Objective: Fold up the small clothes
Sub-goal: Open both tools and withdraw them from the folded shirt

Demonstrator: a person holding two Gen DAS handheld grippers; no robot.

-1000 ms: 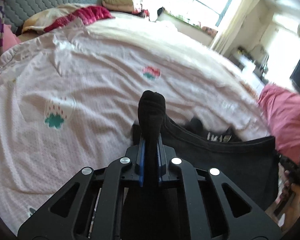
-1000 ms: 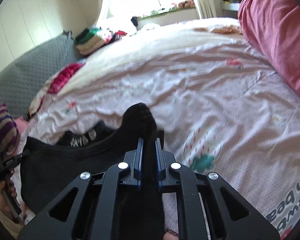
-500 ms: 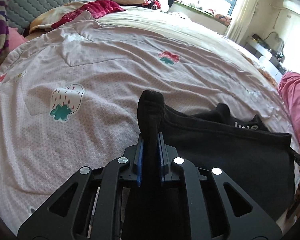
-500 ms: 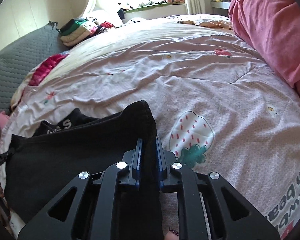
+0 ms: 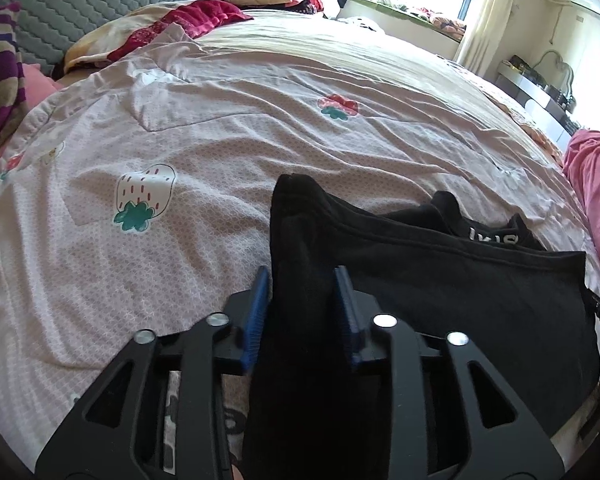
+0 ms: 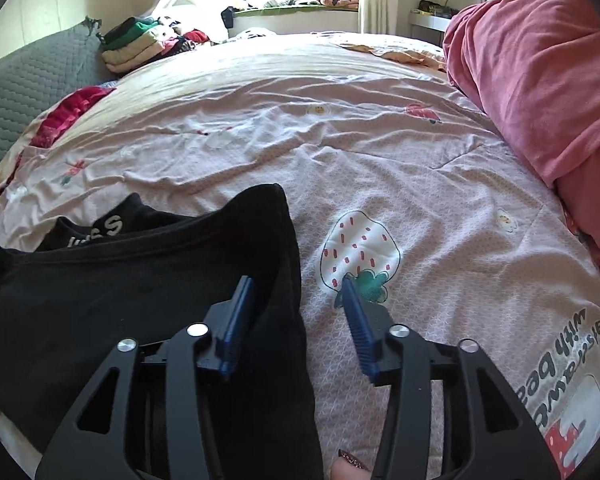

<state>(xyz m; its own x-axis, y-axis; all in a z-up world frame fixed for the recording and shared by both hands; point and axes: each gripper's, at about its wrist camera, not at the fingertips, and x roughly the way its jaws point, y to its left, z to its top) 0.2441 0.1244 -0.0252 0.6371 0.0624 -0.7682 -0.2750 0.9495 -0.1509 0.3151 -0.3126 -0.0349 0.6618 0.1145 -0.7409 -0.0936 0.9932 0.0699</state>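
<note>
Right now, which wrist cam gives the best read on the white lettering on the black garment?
Right wrist: the white lettering lies unobstructed left of the right gripper, its large strokes partly readable on the black garment. Left wrist shows it smaller, near the far right edge, partly tucked behind a fold.

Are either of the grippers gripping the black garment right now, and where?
Neither. Both have just been opening: the left gripper straddles one folded corner of the black cotton garment, the right gripper the other corner, pads off the cloth.
</note>
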